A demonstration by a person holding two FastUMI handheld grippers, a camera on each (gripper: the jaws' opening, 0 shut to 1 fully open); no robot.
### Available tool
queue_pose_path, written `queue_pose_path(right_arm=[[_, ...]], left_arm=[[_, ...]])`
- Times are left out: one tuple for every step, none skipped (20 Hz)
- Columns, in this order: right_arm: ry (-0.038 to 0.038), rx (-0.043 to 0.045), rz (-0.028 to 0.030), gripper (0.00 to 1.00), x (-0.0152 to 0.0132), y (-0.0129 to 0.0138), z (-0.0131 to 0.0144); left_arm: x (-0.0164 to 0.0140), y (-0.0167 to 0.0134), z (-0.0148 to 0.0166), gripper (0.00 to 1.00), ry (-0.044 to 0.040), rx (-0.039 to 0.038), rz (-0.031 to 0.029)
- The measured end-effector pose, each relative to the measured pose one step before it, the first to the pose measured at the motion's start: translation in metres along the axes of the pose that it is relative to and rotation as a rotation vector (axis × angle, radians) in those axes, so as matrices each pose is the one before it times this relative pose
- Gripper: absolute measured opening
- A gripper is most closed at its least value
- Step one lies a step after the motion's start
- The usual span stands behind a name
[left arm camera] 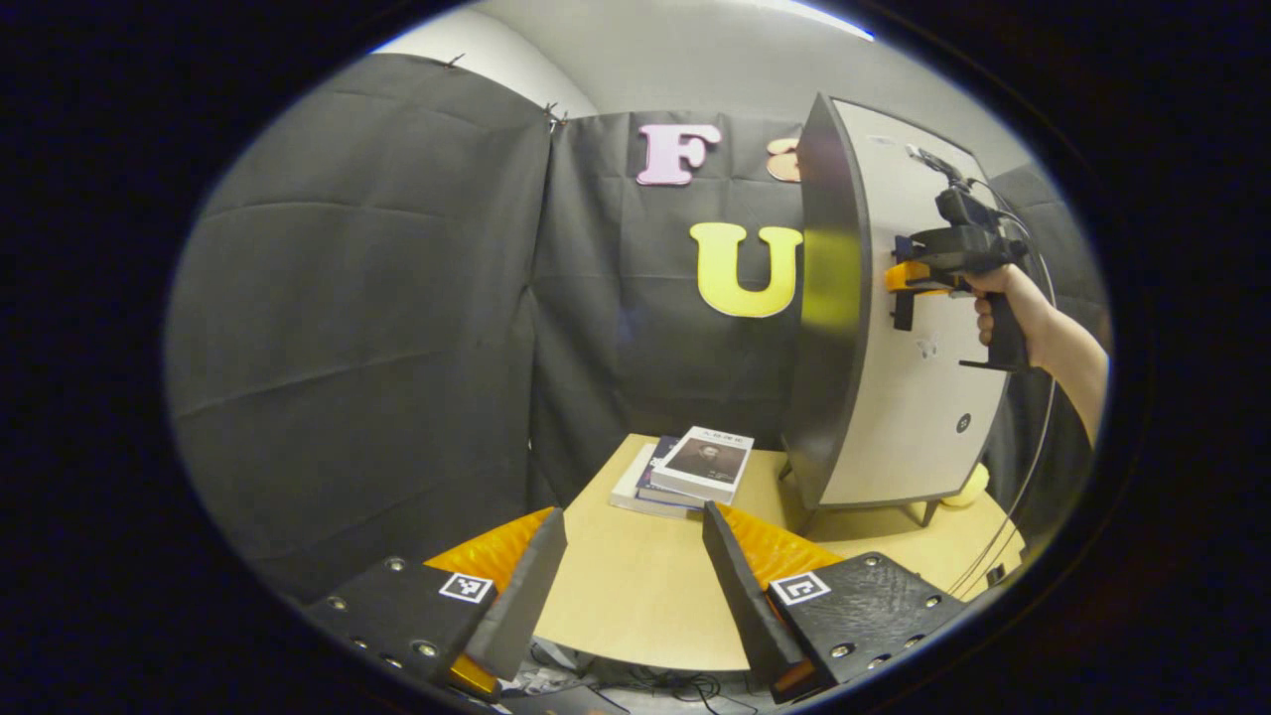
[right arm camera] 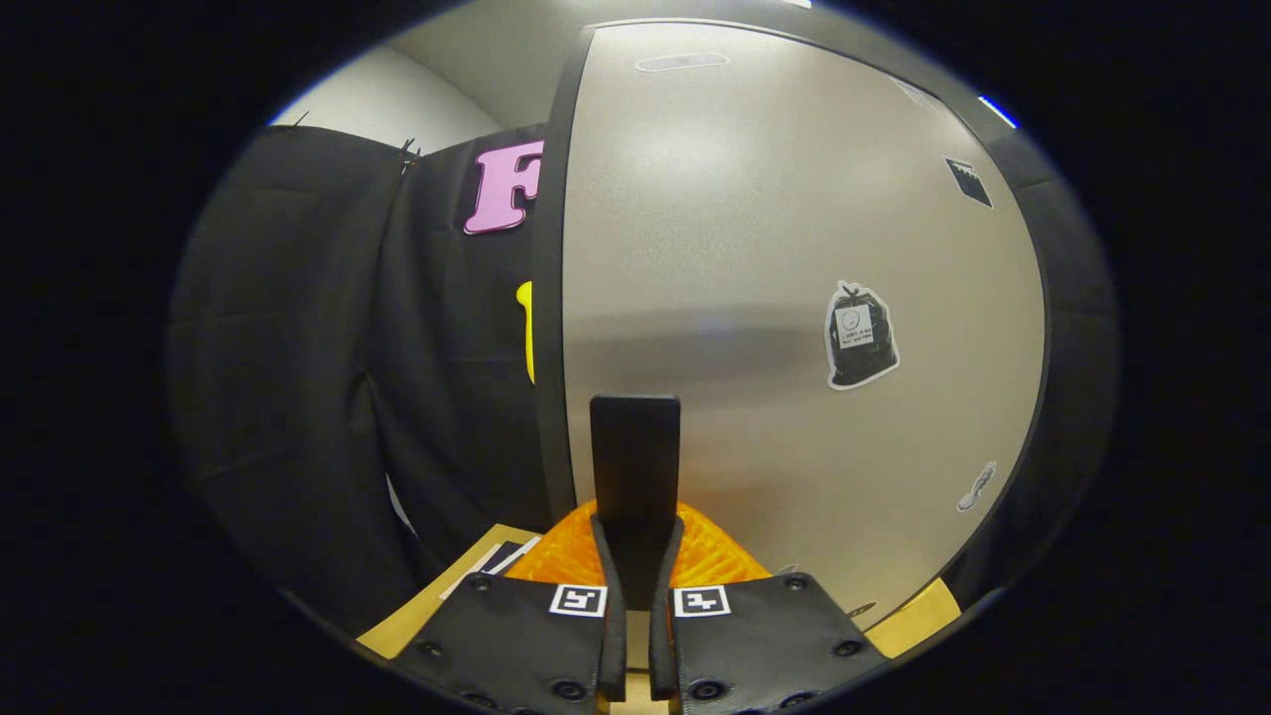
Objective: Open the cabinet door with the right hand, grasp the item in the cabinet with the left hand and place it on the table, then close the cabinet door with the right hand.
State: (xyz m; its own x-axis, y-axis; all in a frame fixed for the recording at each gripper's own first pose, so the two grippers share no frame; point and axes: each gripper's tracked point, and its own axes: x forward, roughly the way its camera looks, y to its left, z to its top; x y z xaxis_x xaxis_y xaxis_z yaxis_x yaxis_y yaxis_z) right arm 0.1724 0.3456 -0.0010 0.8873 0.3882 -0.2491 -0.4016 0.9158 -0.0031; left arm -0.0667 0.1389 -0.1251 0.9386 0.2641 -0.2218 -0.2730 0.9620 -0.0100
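A grey cabinet door (left arm camera: 914, 397) faces right in the left gripper view, with the cabinet's dark side (left arm camera: 829, 328) toward me. A hand (left arm camera: 1013, 308) holds my right gripper (left arm camera: 909, 280) against the door's black handle (left arm camera: 904, 310). In the right gripper view the door (right arm camera: 755, 248) looms close and the upright black handle (right arm camera: 635, 467) sits pinched between my right gripper (right arm camera: 635, 556) fingers. My left gripper (left arm camera: 635, 566) hangs open over the wooden table (left arm camera: 635, 616), nothing between its fingers. The cabinet's inside is hidden.
A small stack of books (left arm camera: 695, 467) lies on the table just left of the cabinet's foot. Something yellow (left arm camera: 971, 487) peeks out behind the cabinet's right leg. Black cloth walls close in the left and back. A sticker (right arm camera: 860, 336) marks the door.
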Motion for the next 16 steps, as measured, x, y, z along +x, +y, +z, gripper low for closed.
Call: queue_pose_path(right_arm=[[-0.0018,0.00401,0.00923,0.11,-0.00283,0.00108,-0.00055],[-0.0053,-0.00627,0.00655,0.07,-0.00326,-0.00021,0.00049],[-0.00511,-0.00768,0.00866,0.11,-0.005,0.00101,0.00074],[-0.00406,-0.00053,0.01175,0.07,-0.00542,0.00093,0.0008],[-0.00544,0.00468,0.01488,0.07,-0.00422,0.00058,-0.00045],[-0.01005,0.00452,0.01655,0.07,-0.00449,-0.00001,0.00144],[-0.00504,-0.00138,0.01687,0.11,-0.00146,0.0,-0.00143],[-0.00076,0.00132,0.01151,0.11,-0.00469,-0.00003,-0.0002],[-0.00054,-0.00301,0.00846,0.11,-0.00563,-0.00045,-0.00013],[-0.00597,-0.00682,0.0071,0.11,-0.00805,0.00103,0.00158],[-0.00474,-0.00002,0.00554,0.11,-0.00654,0.00028,0.00082],[-0.00744,0.00384,0.0087,0.11,-0.00577,0.0005,0.00006],[-0.00531,0.00301,0.00927,0.11,-0.00384,-0.00093,0.00082],[-0.00275,-0.00074,0.00606,0.11,-0.00345,-0.00146,-0.0005],[-0.00244,-0.00405,0.0039,0.11,-0.00389,-0.00154,0.00052],[-0.00321,-0.00392,0.00286,0.11,-0.00461,-0.00178,0.00068]], left_arm=[[-0.00142,-0.0022,-0.00065,0.86,-0.00112,0.00819,-0.00693],[-0.00118,-0.00069,0.00197,0.86,-0.00157,0.0098,-0.00582],[-0.00182,-0.0009,0.00062,0.86,-0.00248,0.01089,-0.00317],[-0.00123,-0.00188,0.00182,0.86,-0.00357,0.0084,-0.004],[-0.0029,-0.00425,0.00317,0.86,-0.00427,0.0045,-0.00669],[-0.0019,-0.00434,0.00387,0.84,-0.00214,0.00221,-0.00432],[-0.00385,-0.01031,-0.00189,0.84,0.00063,-0.00109,-0.00509],[-0.00232,-0.01095,-0.00373,0.84,0.00221,-0.00559,-0.0078],[-0.00235,-0.00734,-0.00501,0.84,0.0042,-0.00543,-0.00752],[-0.00117,-0.004,-0.00094,0.84,0.00342,-0.00355,-0.00453],[0.00023,-0.00231,0.00067,0.84,0.00141,-0.00269,-0.00369],[-0.00122,-0.00292,0.00134,0.86,-0.00028,-0.00154,-0.00423],[-0.00117,-0.00359,0.00106,0.86,-0.00052,-0.00076,-0.0054],[0.00034,-0.00377,0.00149,0.86,-0.00152,0.00144,-0.00637],[0.00084,-0.00326,-0.00007,0.84,-0.00281,0.00351,-0.00515],[0.00104,-0.00199,0.00188,0.84,-0.00057,0.00608,-0.00349]])
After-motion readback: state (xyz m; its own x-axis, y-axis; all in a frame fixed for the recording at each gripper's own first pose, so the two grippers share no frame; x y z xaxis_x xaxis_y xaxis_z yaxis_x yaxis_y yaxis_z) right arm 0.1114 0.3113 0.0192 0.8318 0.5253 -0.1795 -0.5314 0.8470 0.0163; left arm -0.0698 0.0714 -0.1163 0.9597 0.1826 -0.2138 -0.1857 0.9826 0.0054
